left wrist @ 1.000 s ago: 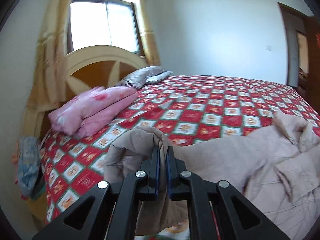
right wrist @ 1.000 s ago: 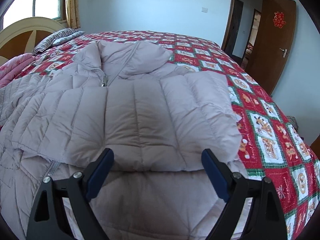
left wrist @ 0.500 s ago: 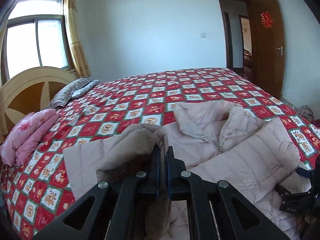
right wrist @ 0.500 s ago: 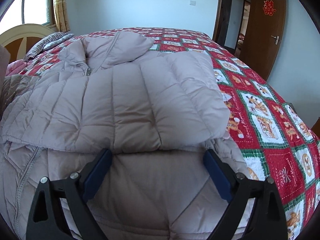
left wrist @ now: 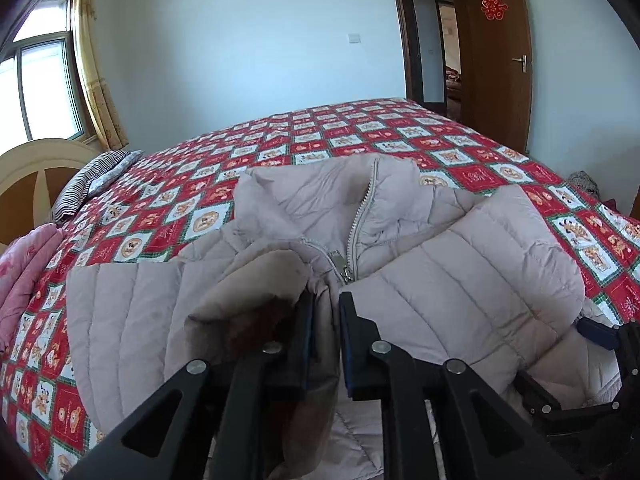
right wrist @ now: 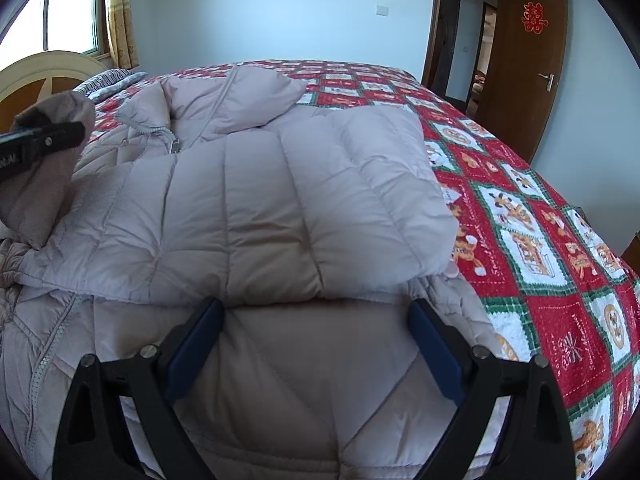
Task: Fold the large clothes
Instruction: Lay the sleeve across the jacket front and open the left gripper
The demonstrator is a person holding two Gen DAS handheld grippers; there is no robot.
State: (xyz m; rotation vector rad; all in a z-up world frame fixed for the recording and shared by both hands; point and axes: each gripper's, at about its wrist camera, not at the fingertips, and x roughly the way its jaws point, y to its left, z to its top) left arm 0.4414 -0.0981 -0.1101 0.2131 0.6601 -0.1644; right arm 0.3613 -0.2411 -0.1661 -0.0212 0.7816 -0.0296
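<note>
A pale pink-beige quilted jacket (left wrist: 460, 280) (right wrist: 280, 200) lies front-up on the bed, zip partly done up, collar toward the far side. One sleeve is folded flat across its chest. My left gripper (left wrist: 325, 300) hovers over the jacket's left chest near the zip pull. Its jaws are opening, and the other sleeve's cuff (left wrist: 248, 292) (right wrist: 44, 184) still lies between them, draped over the left finger. My right gripper (right wrist: 316, 312) stands wide open over the jacket's lower body, just short of the folded sleeve's edge, with nothing gripped. Its blue pad (left wrist: 600, 332) shows in the left wrist view.
The red, white and green patchwork bedspread (right wrist: 540, 240) covers the bed. A folded pink blanket (left wrist: 24, 272) and a striped pillow (left wrist: 88, 184) lie by the cream headboard (left wrist: 36, 172). A brown door (left wrist: 500, 60) stands open at the back right.
My left gripper has carried the sleeve cuff from the bed's left side over onto the jacket's chest, and the gap between its fingers has widened. The right gripper has stayed put.
</note>
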